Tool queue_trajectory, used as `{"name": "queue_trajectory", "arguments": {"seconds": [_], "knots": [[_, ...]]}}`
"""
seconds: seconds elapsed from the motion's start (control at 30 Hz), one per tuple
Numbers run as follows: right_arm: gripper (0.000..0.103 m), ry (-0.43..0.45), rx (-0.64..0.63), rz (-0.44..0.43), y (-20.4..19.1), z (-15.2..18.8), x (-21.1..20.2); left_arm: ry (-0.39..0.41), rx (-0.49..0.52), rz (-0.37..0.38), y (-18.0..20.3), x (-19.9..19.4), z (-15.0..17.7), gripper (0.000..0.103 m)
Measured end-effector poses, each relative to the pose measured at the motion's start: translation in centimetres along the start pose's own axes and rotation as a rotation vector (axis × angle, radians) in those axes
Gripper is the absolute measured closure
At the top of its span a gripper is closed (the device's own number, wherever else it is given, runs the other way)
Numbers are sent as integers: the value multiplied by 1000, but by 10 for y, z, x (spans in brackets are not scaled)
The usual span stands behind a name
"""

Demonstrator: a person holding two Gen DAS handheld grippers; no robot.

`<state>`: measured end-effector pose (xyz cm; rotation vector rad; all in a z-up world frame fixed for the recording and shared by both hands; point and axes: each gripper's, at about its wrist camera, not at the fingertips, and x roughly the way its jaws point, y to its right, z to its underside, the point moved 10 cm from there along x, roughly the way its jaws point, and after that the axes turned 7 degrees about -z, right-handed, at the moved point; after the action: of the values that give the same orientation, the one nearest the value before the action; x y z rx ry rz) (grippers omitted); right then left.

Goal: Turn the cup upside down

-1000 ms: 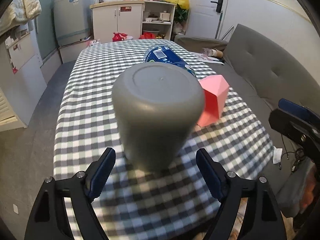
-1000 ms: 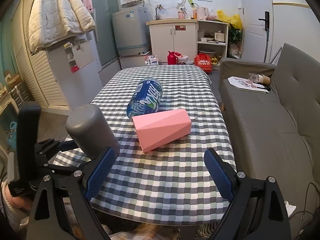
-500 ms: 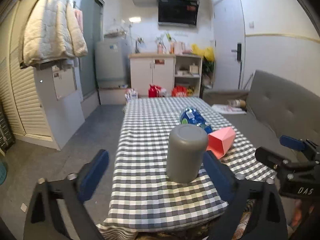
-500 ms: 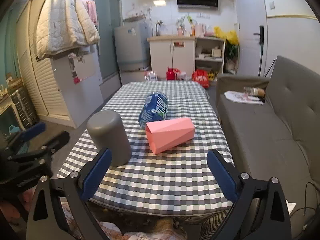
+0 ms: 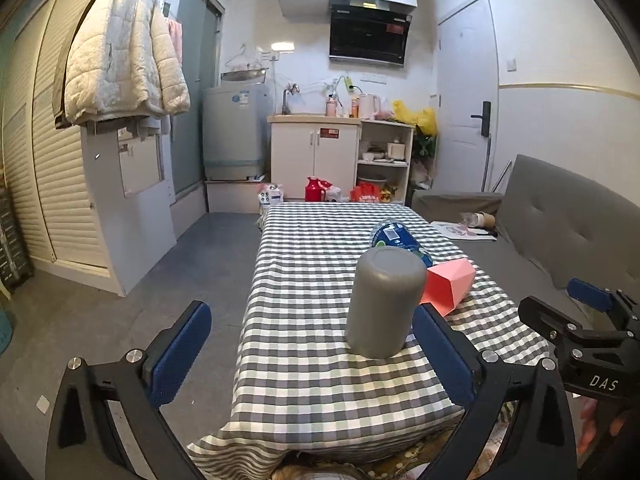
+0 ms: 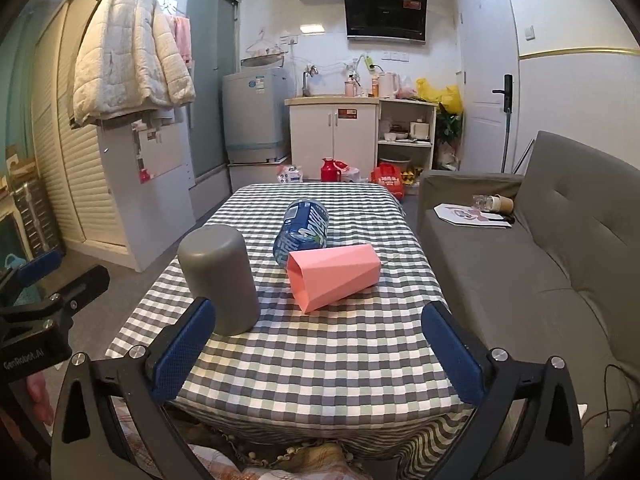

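A grey cup stands upside down, base up, near the front of the checked table. It also shows in the right wrist view at the table's front left. My left gripper is open and empty, held back from the table's front edge, with the cup ahead between its fingers but apart from them. My right gripper is open and empty, also back from the front edge, to the right of the cup.
A pink faceted cup lies on its side right of the grey cup. A blue-labelled bottle lies behind it. A grey sofa runs along the table's right. Cabinets and a washer stand at the far wall.
Both grippers have pulled back and up from the table. The left gripper, close around the upturned grey cup a second ago, is now well clear of it. The cup has not moved.
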<state>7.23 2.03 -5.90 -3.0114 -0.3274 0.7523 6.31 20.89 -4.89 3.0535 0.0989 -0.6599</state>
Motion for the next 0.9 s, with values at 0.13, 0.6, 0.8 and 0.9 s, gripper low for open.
{"name": "queue_trajectory", "arguments": {"seconds": [0.13,0.6,0.8,0.9], "knots": [[0,1,-8,3,-1,0,-1,-3,6,2,0,0,1,0],[0,2,-2,7,-3,-3,-1,-11,25,0,7,2,3,0],[0,0,-3,8,-4,-3,-1,-22,28,-10,5,5,5,0],[0,-3,-6,9,-4,-1,0,-25,21,-21,2,6,5,0]]}}
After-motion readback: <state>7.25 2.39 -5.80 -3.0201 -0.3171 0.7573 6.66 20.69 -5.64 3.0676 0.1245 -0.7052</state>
